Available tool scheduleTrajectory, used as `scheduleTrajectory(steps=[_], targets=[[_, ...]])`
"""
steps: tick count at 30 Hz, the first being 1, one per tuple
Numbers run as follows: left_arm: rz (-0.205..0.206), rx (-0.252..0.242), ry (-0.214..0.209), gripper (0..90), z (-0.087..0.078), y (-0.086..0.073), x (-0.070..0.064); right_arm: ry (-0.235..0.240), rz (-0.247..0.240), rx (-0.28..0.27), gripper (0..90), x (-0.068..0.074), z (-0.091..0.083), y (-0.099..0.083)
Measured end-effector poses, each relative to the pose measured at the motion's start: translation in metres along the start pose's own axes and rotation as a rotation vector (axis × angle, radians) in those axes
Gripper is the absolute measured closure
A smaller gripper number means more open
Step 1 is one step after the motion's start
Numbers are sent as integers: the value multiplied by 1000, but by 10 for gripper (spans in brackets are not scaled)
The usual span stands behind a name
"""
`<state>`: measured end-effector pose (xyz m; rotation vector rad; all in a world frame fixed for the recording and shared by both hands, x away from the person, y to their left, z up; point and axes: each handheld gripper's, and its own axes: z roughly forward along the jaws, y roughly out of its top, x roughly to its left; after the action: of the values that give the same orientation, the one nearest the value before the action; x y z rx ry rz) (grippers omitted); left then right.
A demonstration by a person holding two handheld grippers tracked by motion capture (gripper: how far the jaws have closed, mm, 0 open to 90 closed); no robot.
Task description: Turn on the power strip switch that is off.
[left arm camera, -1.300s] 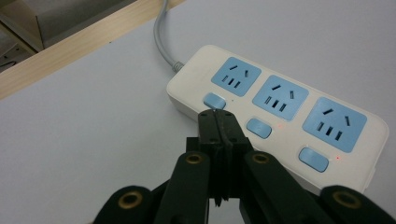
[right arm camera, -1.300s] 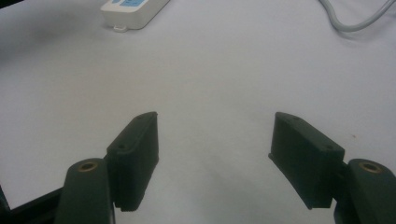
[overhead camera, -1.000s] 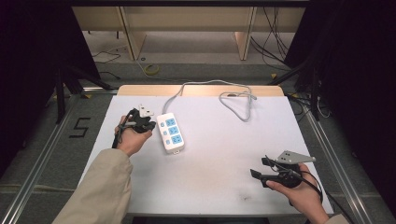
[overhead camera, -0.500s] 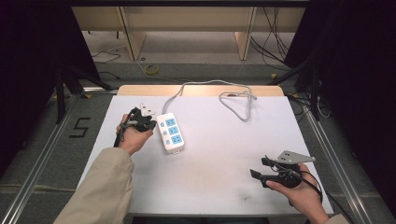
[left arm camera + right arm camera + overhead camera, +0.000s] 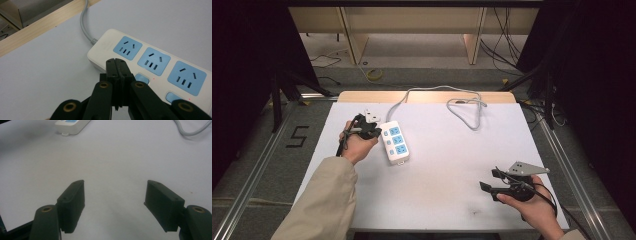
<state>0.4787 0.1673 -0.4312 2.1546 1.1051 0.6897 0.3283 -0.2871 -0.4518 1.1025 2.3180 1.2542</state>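
A white power strip (image 5: 395,142) with three blue sockets lies on the white table (image 5: 447,165), left of centre; its grey cable (image 5: 464,107) loops toward the back edge. My left gripper (image 5: 373,131) sits right beside the strip's left side. In the left gripper view its jaws are pressed together with nothing between them, the left gripper (image 5: 115,62) tips resting at the edge of the power strip (image 5: 150,61) near a small blue switch (image 5: 142,78). My right gripper (image 5: 488,180) hovers low at the table's front right, and the right gripper (image 5: 113,192) jaws stand wide apart over bare table.
Behind the table is a wooden strip (image 5: 427,96) and a floor with loose cables (image 5: 372,75). Dark curtains flank both sides. A metal rail (image 5: 252,175) runs along the left. The power strip's near end (image 5: 72,125) lies far ahead of the right gripper.
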Motion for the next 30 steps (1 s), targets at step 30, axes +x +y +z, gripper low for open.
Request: scheduleTrajectory(steps=[30], targets=[[18, 47, -12, 899, 14, 18, -1, 6, 3, 10, 322, 1, 1, -1]])
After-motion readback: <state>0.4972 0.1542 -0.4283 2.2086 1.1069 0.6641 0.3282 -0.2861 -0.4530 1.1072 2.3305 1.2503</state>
